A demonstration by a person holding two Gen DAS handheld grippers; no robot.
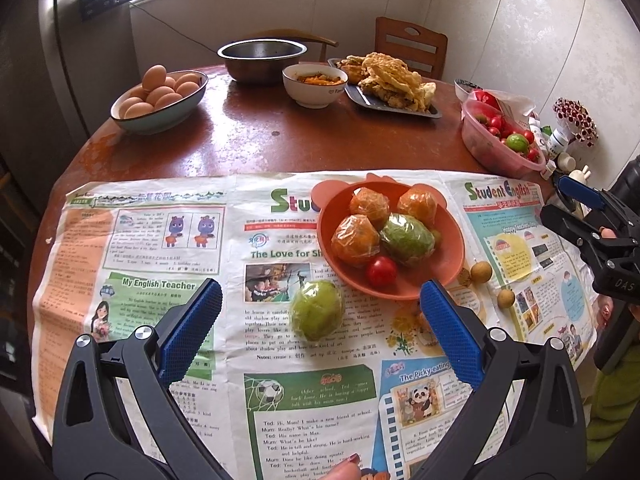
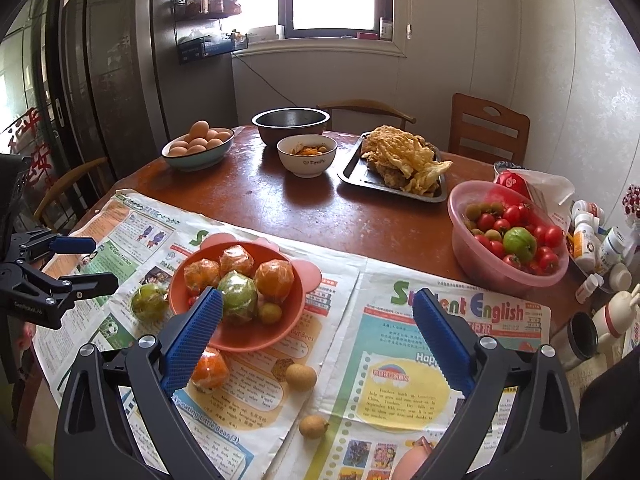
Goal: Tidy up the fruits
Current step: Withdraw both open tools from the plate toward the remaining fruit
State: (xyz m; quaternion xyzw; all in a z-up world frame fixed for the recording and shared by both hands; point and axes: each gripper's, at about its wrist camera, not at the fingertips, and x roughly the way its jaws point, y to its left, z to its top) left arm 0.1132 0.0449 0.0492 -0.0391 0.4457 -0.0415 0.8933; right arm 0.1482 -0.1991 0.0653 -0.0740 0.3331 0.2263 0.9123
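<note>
An orange plate [image 1: 452, 258] [image 2: 296, 308] on the newspaper holds several plastic-wrapped oranges, a wrapped green fruit [image 1: 406, 238] [image 2: 237, 295] and a cherry tomato [image 1: 382, 272]. A loose wrapped green fruit [image 1: 316, 311] [image 2: 149, 302] lies on the paper in front of my open left gripper [image 1: 320, 320], between its fingers' line. A loose wrapped orange [image 2: 210, 370] lies by the left finger of my open, empty right gripper [image 2: 316, 328]. Two brown longans [image 2: 301, 377] [image 2: 313, 426] lie on the paper, also seen in the left wrist view [image 1: 481, 271].
A pink basin [image 2: 472, 256] of cherry tomatoes and a green fruit stands at right, with medicine bottles [image 2: 586, 236] beyond. Farther back stand a bowl of eggs [image 2: 198, 148], a steel bowl [image 2: 291, 122], a white bowl [image 2: 307, 156] and a tray of fried food [image 2: 352, 178].
</note>
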